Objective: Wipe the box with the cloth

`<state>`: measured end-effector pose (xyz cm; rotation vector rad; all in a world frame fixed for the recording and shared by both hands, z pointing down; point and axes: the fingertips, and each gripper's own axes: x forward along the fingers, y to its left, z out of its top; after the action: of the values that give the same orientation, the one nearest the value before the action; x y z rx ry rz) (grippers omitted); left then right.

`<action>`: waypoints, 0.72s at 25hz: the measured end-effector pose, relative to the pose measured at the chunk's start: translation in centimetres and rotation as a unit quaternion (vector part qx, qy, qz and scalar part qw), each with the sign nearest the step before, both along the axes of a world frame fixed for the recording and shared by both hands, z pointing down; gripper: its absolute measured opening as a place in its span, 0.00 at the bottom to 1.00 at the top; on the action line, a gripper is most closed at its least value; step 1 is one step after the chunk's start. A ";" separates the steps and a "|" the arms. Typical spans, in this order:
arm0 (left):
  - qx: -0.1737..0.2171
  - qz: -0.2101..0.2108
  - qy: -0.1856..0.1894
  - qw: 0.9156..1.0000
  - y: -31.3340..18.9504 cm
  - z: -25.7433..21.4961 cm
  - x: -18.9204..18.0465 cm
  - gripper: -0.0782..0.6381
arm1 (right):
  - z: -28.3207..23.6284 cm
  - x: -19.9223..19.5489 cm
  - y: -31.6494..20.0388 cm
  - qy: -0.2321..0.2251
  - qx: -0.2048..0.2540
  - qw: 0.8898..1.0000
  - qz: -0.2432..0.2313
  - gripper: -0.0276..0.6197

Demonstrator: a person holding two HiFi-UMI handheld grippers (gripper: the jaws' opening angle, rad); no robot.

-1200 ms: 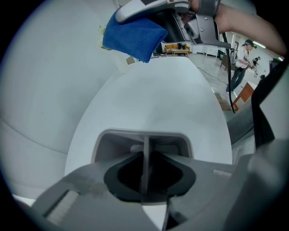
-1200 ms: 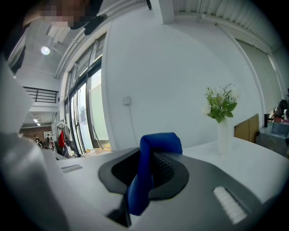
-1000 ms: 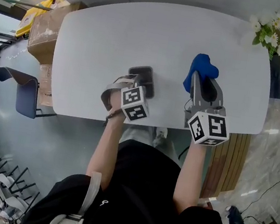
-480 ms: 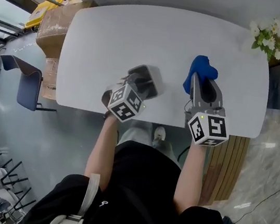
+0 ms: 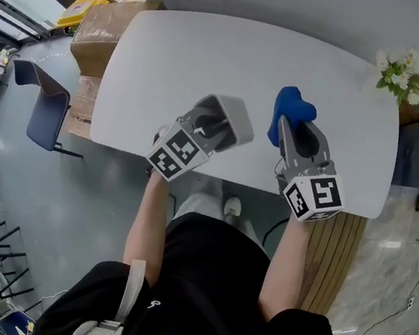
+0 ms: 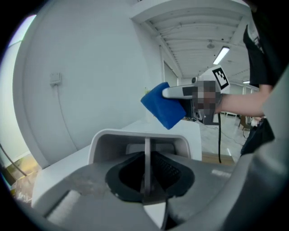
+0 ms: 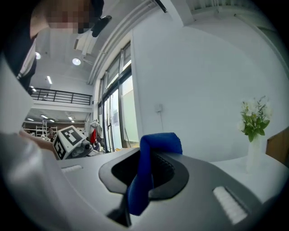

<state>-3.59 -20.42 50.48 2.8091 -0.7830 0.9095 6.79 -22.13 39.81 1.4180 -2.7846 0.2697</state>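
Cloth (image 5: 292, 105): solid blue. Box (image 5: 243, 129): pale grey. Table (image 5: 212, 53): white. Left gripper (image 5: 220, 125) and right gripper (image 5: 287, 126): grey, cubes with black-and-white square markers. Flowers (image 5: 402, 71), 2 o'clock: white, green leaves.

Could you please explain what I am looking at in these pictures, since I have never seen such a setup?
There is no robot here. A person holds a left gripper and a right gripper, each with two jaws and a marker cube. The head view looks down from a camera on the person's head. The other two views come from cameras riding on each gripper, looking along its jaws. Flowers stand at the far right corner of the white table. The left jaws have just been closing and now clamp one wall of the grey box. The right jaws pinch a blue cloth.
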 end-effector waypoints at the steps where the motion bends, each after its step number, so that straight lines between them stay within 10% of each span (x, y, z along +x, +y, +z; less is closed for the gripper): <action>1: 0.004 -0.002 0.006 1.000 0.1 -0.5 -0.1 0.18 | -0.2 -0.4 0.3 0.001 0.004 1.000 -0.015 0.13; 18: 0.057 0.017 0.039 0.997 3.9 -5.6 1.2 0.18 | -2.0 -7.4 9.8 0.041 0.045 0.950 -0.306 0.13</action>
<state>-2.35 -16.55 44.84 2.9459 -0.8031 0.7779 -0.61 -12.29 37.86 0.4936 -3.0112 0.0681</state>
